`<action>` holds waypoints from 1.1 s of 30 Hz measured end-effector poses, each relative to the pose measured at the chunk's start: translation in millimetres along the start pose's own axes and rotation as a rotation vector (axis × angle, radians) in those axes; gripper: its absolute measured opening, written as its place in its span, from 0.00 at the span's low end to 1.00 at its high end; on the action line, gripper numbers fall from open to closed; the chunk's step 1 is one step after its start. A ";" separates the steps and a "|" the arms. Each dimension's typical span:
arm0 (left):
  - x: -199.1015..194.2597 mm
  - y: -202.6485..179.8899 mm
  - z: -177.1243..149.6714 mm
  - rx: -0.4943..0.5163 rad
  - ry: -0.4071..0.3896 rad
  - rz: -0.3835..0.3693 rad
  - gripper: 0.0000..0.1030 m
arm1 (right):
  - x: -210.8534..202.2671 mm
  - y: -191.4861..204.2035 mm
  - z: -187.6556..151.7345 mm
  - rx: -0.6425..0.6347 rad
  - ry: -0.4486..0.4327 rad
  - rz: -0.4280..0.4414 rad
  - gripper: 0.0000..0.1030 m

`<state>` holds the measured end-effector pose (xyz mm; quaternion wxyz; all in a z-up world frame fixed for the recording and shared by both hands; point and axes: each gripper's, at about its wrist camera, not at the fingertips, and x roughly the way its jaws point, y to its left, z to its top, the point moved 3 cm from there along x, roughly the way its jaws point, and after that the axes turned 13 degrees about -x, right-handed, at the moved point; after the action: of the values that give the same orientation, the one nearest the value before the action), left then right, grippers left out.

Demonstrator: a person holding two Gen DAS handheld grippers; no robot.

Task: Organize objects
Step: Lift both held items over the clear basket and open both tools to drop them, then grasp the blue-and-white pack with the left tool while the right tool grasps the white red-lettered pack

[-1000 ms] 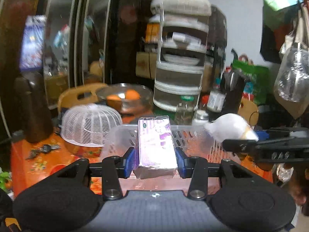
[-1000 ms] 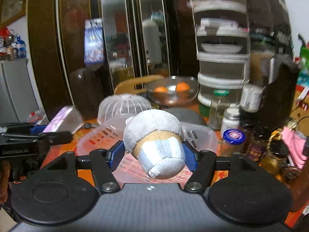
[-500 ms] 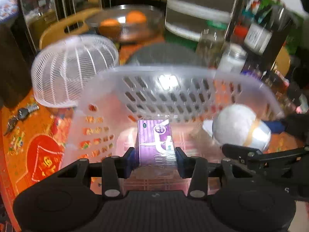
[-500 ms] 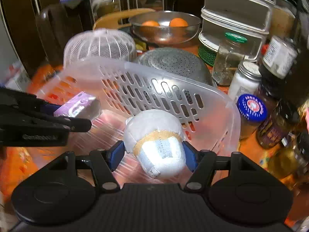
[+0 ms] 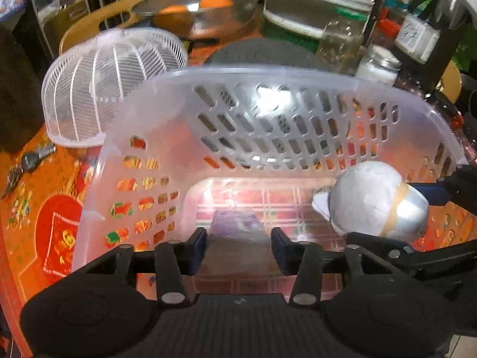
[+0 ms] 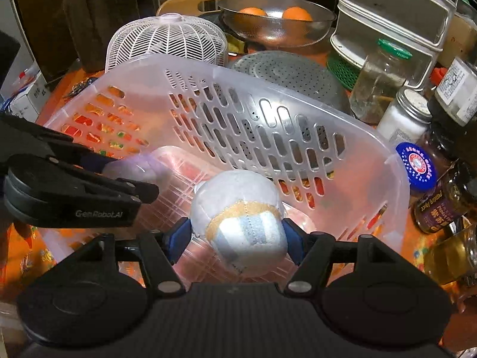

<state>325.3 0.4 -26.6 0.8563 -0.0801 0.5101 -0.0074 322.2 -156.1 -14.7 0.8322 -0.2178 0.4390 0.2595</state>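
A clear slotted plastic basket (image 5: 268,74) (image 6: 268,83) stands on the orange tablecloth. My left gripper (image 5: 238,246) is low inside it, jaws on either side of a purple box (image 5: 235,226), which is blurred by motion; whether they still touch it is unclear. The box also shows in the right wrist view (image 6: 137,164). My right gripper (image 6: 235,235) is shut on a grey plush ball with a tan band (image 6: 238,217), held over the basket's right half. The ball shows in the left wrist view (image 5: 375,203).
A white mesh dome (image 6: 167,41) stands behind the basket on the left, a perforated metal lid (image 6: 292,71) behind it. A metal bowl with two oranges (image 6: 277,21) is farther back. Several jars and bottles (image 6: 417,113) crowd the right side. Keys (image 5: 26,161) lie left.
Both grippers have tilted down and moved lower into the basket. The purple box has sunk toward the basket floor and the left jaws look wider apart. The ball stays gripped.
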 end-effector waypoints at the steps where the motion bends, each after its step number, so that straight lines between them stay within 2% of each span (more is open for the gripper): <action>1: -2.3 -1.7 0.2 0.003 -0.014 -0.014 0.58 | -2.1 0.1 -0.3 0.000 -0.009 -0.006 0.68; 3: -10.8 -1.3 0.6 -0.009 -0.051 -0.028 0.61 | -10.5 0.6 -0.5 0.007 -0.042 -0.018 0.70; 5: -23.0 -0.7 -0.2 -0.021 -0.091 -0.053 0.64 | -19.2 1.0 0.2 -0.002 -0.080 -0.040 0.83; 7: -38.7 -1.0 -1.9 -0.031 -0.144 -0.065 0.67 | -34.4 2.2 0.1 -0.018 -0.128 -0.081 0.84; 8: -49.1 -0.5 -3.6 -0.032 -0.183 -0.065 0.72 | -42.7 2.5 -0.6 -0.019 -0.153 -0.092 0.84; 11: -88.4 1.6 -15.9 -0.021 -0.310 -0.087 0.78 | -80.8 5.4 -8.8 -0.012 -0.274 -0.122 0.85; 12: -103.4 3.7 -23.3 -0.021 -0.352 -0.112 0.80 | -96.9 7.0 -16.1 -0.003 -0.329 -0.125 0.86; 14: -133.3 10.5 -44.2 -0.020 -0.440 -0.165 0.87 | -125.7 9.0 -36.0 0.031 -0.438 -0.133 1.00; 16: -153.7 18.5 -70.9 -0.016 -0.516 -0.194 0.97 | -148.0 12.2 -58.0 0.047 -0.521 -0.138 1.00; 18: -164.1 26.9 -101.9 -0.036 -0.579 -0.187 1.00 | -160.4 17.3 -87.8 0.071 -0.580 -0.133 1.00; 20: -163.7 32.9 -129.7 -0.048 -0.593 -0.178 1.00 | -158.7 25.5 -119.9 0.094 -0.601 -0.104 1.00; 22: -152.9 37.3 -157.4 -0.074 -0.598 -0.201 1.00 | -145.4 35.8 -148.4 0.121 -0.598 -0.074 1.00; 24: -136.5 36.3 -181.7 -0.051 -0.528 -0.199 1.00 | -124.7 51.0 -175.1 0.138 -0.561 -0.054 1.00; 27: -121.4 43.3 -209.0 -0.098 -0.491 -0.232 1.00 | -102.3 74.3 -203.3 0.122 -0.513 -0.027 1.00; 29: -116.1 49.5 -222.9 -0.141 -0.483 -0.245 1.00 | -92.2 85.3 -212.8 0.114 -0.492 0.009 0.97; 33: -111.7 50.7 -241.7 -0.117 -0.478 -0.234 1.00 | -77.8 104.3 -214.5 0.055 -0.467 0.076 0.89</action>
<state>56.8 29.6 -49.3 0.9396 -0.1875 0.2804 -0.0577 87.4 -221.0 -74.6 0.9065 -0.1122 0.2493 0.3218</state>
